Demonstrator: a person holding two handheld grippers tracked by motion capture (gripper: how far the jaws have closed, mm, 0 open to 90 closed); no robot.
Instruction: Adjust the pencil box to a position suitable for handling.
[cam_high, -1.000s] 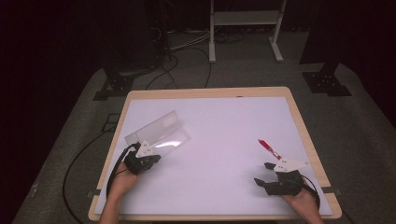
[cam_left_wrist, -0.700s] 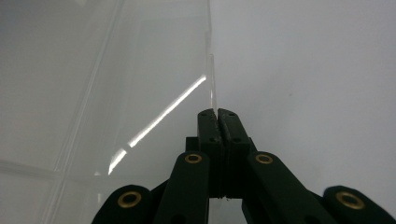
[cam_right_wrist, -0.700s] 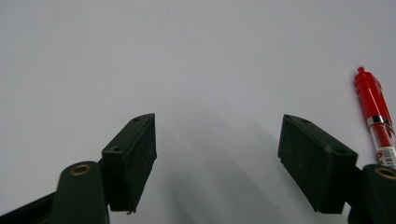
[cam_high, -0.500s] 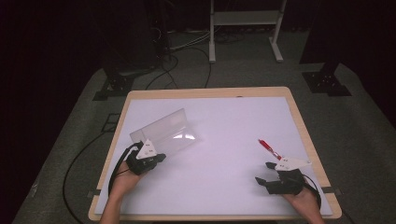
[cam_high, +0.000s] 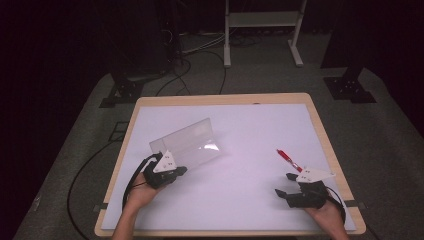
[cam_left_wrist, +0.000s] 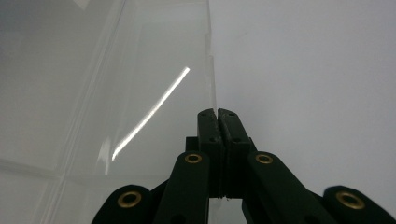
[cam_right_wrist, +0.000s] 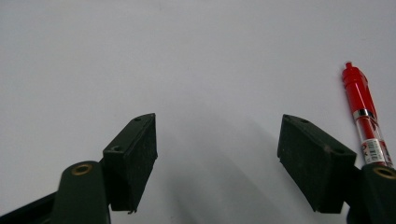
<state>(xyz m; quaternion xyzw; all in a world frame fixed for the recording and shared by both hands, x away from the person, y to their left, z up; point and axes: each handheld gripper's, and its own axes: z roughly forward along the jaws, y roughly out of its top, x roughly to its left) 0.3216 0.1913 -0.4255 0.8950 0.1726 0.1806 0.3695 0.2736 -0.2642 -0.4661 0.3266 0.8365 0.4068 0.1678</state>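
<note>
A clear plastic box (cam_high: 187, 142) is tilted up off the white table sheet at the left, and my left gripper (cam_high: 176, 170) is shut on its near edge. In the left gripper view the two black jaws pinch the thin clear wall (cam_left_wrist: 212, 88) of the box. A red pen (cam_high: 289, 160) lies on the sheet at the right, just beyond my right gripper (cam_high: 286, 184), which rests low on the table with its jaws open. In the right gripper view the pen (cam_right_wrist: 364, 116) lies beside the right-hand jaw, and nothing is between the pads.
The white sheet (cam_high: 250, 130) covers a wooden table (cam_high: 225, 99) with a light rim. Beyond the table are a dark floor with cables (cam_high: 195, 55) and the legs of a white stand (cam_high: 260, 30). Both hands come in from the near edge.
My left gripper has lifted and carried the clear box toward the middle of the table, and the box now stands more tilted. My right gripper has stayed where it was.
</note>
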